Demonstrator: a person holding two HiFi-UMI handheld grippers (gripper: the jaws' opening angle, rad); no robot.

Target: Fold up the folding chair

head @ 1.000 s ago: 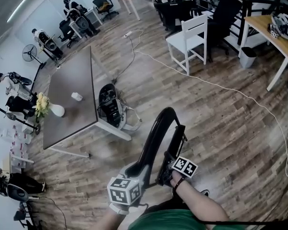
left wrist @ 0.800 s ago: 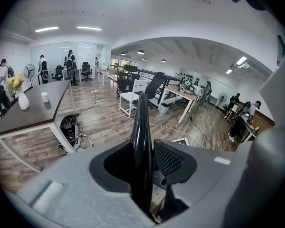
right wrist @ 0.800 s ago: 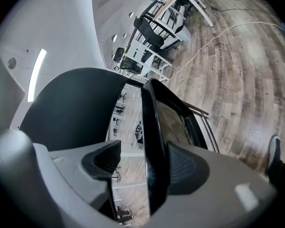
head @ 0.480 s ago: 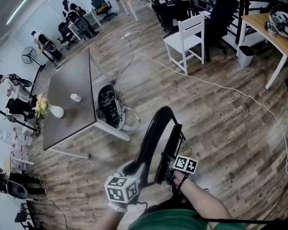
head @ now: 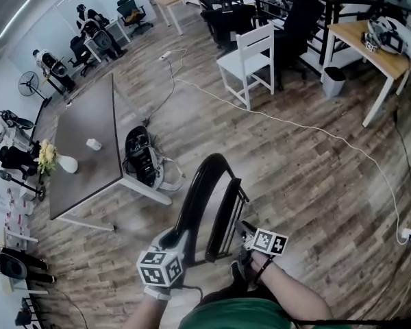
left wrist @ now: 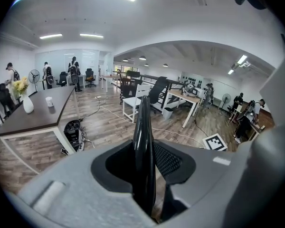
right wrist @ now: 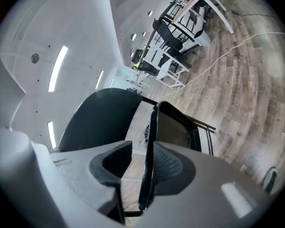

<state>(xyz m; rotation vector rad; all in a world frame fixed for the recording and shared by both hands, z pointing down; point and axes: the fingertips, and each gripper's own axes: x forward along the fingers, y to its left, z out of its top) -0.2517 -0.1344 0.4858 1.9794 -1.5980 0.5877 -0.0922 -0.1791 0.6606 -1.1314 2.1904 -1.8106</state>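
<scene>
Glossy black tube-framed folding chair (head: 204,197), black all over; pale grey plastic left gripper (left wrist: 149,170) with a black mesh-patterned pad, its cube chequered in black-and-white square markers; pale grey right gripper (right wrist: 142,175) coloured likewise, its jaws having just been closing with the chair's black seat edge between them; grey-brown wood-plank floor (head: 315,177), streaked and grained; dark grey-brown counter (head: 89,177) on white legs; white vase (head: 67,164) with yellow flowers (head: 46,153); white wooden chair (head: 250,57); white cable (head: 308,129); green shirt (head: 240,317).
</scene>
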